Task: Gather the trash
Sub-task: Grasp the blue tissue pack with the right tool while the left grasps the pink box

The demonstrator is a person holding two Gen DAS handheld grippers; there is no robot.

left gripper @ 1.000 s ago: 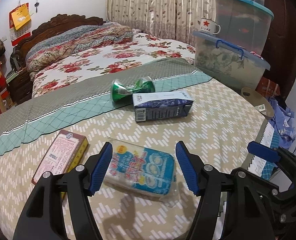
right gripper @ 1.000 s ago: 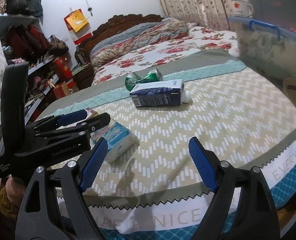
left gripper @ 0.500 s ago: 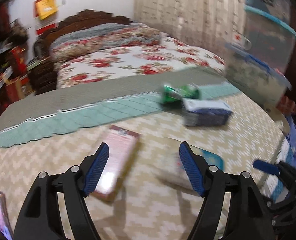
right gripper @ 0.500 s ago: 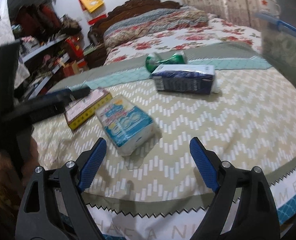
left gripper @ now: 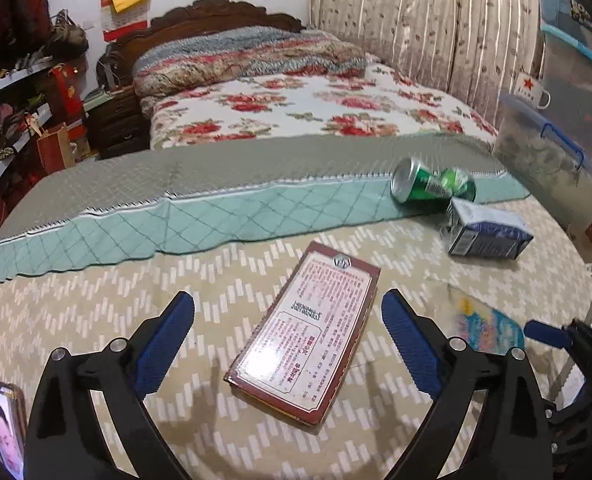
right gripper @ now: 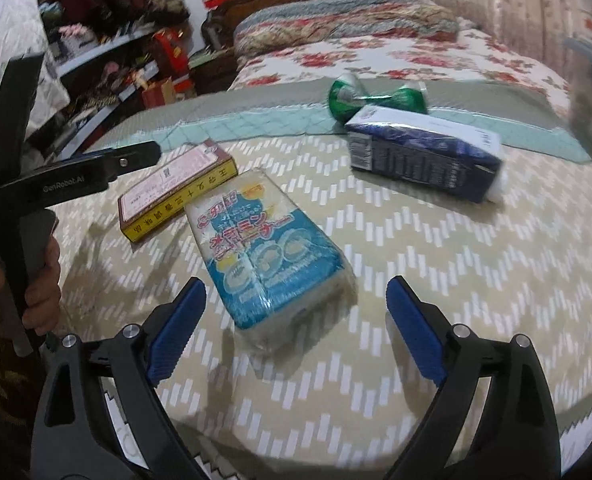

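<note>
A flat red-and-white box (left gripper: 311, 332) lies on the bedspread between the spread fingers of my left gripper (left gripper: 288, 312), whose jaws are opening without touching it. My right gripper (right gripper: 296, 300) hovers over a blue plastic-wrapped pack (right gripper: 264, 252); its jaws are opening too, and the pack's near end sits between the fingertips, untouched. Farther back lie a dark blue carton (right gripper: 423, 156) and a crushed green can (right gripper: 375, 98). The same can (left gripper: 431, 184) and carton (left gripper: 487, 232) show at the right of the left wrist view, with the blue pack (left gripper: 487, 328) partly hidden behind the right finger.
Everything rests on a bed with a beige zigzag spread (right gripper: 455, 280). Stacked plastic storage bins (left gripper: 555, 152) stand at the right. Shelves with bags (right gripper: 108, 60) line the left wall. A hand (right gripper: 36, 280) holds the left gripper's handle. A phone (left gripper: 4, 424) shows at the lower left.
The left gripper has swung left from the blue pack to the red-and-white box, opening wider. The right gripper has moved left and closer, so the blue pack now lies between its fingers.
</note>
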